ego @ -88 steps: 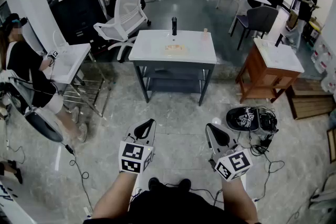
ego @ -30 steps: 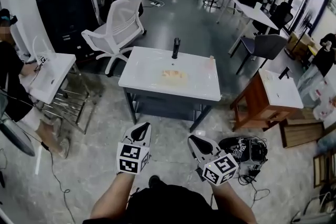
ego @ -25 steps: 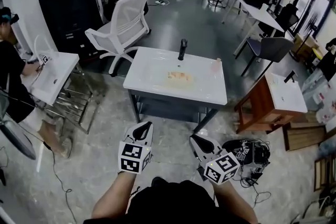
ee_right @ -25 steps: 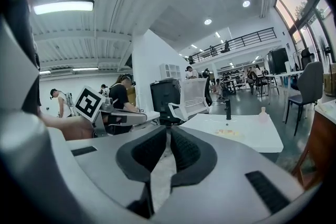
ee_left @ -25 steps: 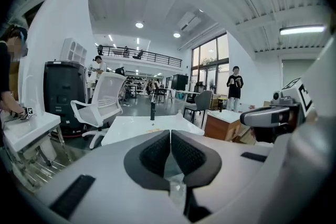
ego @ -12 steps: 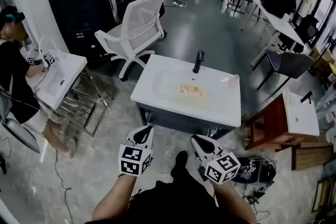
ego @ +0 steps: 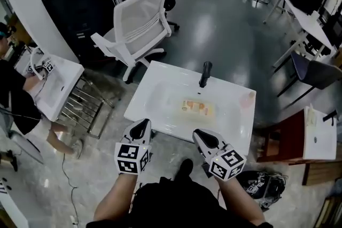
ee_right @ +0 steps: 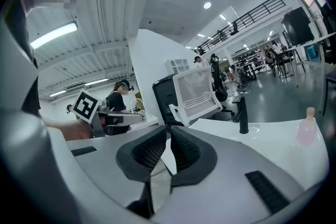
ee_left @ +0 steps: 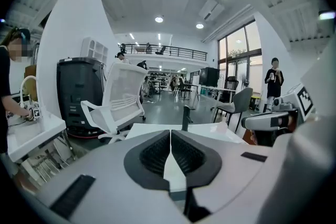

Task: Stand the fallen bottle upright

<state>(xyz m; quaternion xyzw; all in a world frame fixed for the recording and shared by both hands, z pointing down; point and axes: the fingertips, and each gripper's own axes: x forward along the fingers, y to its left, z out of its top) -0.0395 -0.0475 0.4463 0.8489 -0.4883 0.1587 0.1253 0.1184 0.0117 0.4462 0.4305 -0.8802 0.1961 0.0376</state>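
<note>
Open office floor surrounds a white sink-top table (ego: 160,94) with a black faucet (ego: 205,73). Flat in its basin lies an orange-yellow thing (ego: 196,107), most likely the fallen bottle (too small to be sure); a pale pink bottle (ego: 247,99) stands near the right edge. At the table's near edge the left gripper (ego: 141,126) and right gripper (ego: 202,138) hover, jaws together and empty. I judge this the reach-in stage: next, one gripper must open over the basin.

Two hand-held grippers (ego: 141,128) (ego: 203,139) (one left, one right), one faucet (ego: 205,73), one white chair (ego: 140,21), one pink bottle (ego: 247,99).
</note>
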